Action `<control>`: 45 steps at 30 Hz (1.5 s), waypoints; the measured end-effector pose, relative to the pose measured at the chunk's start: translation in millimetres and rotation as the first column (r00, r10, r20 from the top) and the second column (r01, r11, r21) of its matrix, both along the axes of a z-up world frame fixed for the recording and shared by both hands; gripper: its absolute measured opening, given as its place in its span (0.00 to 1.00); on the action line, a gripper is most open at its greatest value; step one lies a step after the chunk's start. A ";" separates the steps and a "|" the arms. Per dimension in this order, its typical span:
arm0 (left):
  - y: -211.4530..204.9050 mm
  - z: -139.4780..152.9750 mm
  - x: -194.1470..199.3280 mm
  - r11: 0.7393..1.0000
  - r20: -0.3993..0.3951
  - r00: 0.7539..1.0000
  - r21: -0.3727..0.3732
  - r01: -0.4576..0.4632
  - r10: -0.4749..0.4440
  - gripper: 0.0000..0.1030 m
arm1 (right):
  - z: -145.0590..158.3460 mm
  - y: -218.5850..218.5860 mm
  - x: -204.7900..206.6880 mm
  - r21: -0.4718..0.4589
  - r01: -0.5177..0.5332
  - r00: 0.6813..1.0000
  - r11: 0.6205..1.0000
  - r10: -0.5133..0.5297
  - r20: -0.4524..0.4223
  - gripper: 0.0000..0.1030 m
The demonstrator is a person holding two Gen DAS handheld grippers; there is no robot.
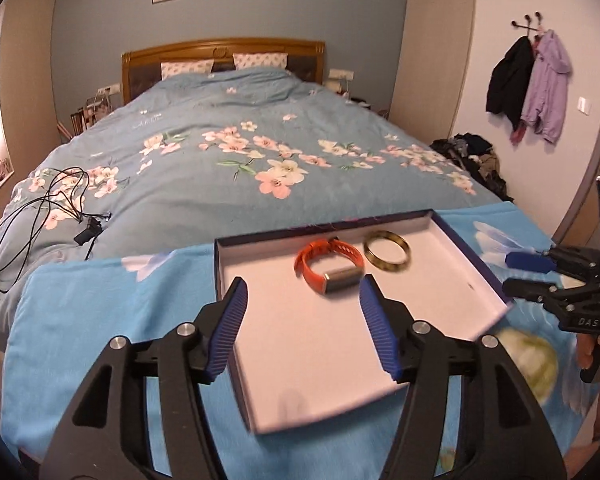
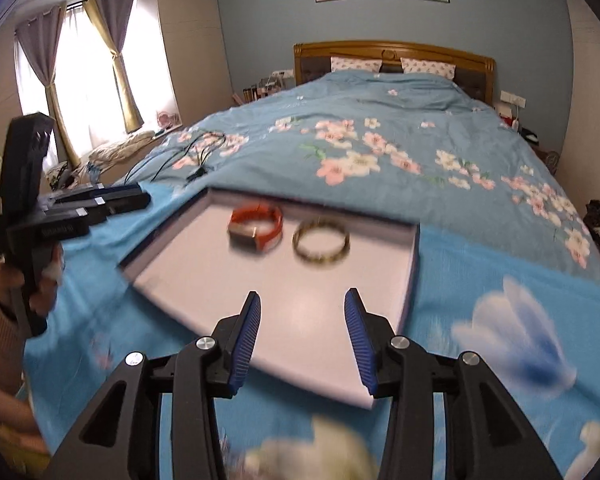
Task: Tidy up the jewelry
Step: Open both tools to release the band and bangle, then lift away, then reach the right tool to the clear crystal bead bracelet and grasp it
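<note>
Two pieces, an orange watch band [image 1: 329, 267] and a gold bangle [image 1: 387, 253], were seen lying side by side in the shallow box lid [image 1: 440, 280] on the bed. Both left tongs [image 1: 302, 300] and right tongs [image 2: 300, 314] were spread, nothing pinched. The lid could be tipped on soft bedding if nudged.

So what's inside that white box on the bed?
Inside the white box lie an orange watch band and a gold-coloured bangle, side by side. The rest of the floor is bare. What the box covers underneath cannot be seen.
</note>
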State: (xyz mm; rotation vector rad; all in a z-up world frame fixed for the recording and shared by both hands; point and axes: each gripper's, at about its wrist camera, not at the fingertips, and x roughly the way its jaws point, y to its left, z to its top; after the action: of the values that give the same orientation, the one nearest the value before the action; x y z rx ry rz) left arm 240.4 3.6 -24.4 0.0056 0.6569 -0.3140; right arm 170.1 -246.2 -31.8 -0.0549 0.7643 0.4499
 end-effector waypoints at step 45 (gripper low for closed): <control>18.9 -65.0 -121.7 0.998 -0.131 0.991 -0.068 0.003 -0.012 0.63 | -12.8 -14.1 -84.3 0.107 -0.006 0.999 0.994 0.011 -0.053 0.00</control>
State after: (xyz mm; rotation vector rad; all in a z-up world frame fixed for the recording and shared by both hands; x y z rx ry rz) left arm 118.7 22.5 -89.4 -0.0783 0.7764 -0.3455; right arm 85.9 -260.3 -44.6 0.0537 0.7918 0.5012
